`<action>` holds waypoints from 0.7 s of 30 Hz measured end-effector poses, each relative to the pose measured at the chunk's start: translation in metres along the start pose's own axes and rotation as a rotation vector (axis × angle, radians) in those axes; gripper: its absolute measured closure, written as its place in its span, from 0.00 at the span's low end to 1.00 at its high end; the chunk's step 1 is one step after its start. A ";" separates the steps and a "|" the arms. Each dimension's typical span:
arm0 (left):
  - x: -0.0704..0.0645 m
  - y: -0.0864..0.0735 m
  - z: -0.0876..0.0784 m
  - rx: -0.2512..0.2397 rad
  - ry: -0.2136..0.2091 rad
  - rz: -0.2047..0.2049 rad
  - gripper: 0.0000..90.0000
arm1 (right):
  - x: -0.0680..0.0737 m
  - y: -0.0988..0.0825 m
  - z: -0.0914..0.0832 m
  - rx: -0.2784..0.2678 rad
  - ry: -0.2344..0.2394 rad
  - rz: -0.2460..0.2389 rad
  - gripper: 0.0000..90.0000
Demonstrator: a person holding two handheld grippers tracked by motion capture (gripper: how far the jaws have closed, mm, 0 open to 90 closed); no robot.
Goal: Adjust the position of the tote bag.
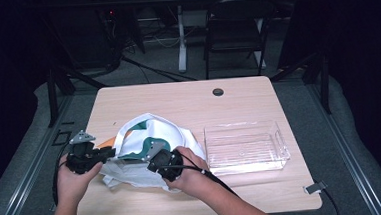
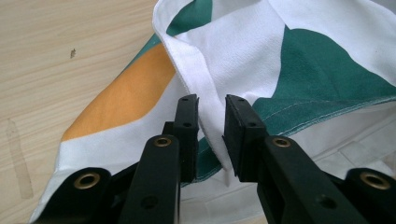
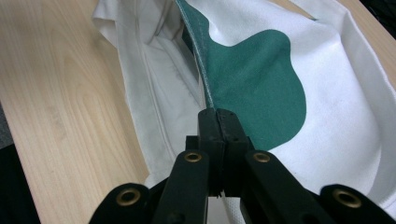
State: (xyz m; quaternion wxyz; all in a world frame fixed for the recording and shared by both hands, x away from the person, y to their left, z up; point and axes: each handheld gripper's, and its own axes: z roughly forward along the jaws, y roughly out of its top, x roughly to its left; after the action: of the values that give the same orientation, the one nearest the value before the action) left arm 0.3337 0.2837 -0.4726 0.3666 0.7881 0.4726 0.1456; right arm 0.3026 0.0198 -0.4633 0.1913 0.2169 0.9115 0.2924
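Note:
A white cloth bag (image 1: pixel 155 132) with green and orange patches lies bunched on the wooden table (image 1: pixel 178 100), left of centre. My left gripper (image 1: pixel 112 152) is at the bag's left side. In the left gripper view its jaws (image 2: pixel 211 126) stand apart, with a white hemmed fold of the bag (image 2: pixel 243 51) hanging loose between them. My right gripper (image 1: pixel 146 158) is at the bag's near side. In the right gripper view it (image 3: pixel 217 116) is shut on the bag's green-edged rim (image 3: pixel 252 79), which is lifted a little off the table.
A clear plastic tray (image 1: pixel 280 139) stands to the right of the bag. A dark round grommet (image 1: pixel 218 92) is set near the table's far edge. A small clip (image 1: pixel 314 186) hangs at the front right corner. A folding chair (image 1: pixel 236 24) stands beyond the table.

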 end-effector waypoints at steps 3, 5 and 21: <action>-0.002 0.001 -0.003 -0.010 0.001 0.001 0.80 | -0.001 0.002 -0.001 -0.005 -0.004 0.001 1.00; -0.002 0.002 -0.005 -0.017 -0.002 0.005 0.78 | -0.002 0.003 -0.002 -0.005 -0.008 0.000 1.00; -0.012 0.006 -0.016 -0.030 -0.011 0.079 0.63 | -0.010 0.009 -0.007 -0.025 -0.015 0.024 1.00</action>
State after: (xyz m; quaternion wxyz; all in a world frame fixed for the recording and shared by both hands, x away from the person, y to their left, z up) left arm 0.3228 0.2789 -0.4558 0.3750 0.8013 0.4368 0.1625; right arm 0.3106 0.0183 -0.4505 0.1974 0.2276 0.9037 0.3042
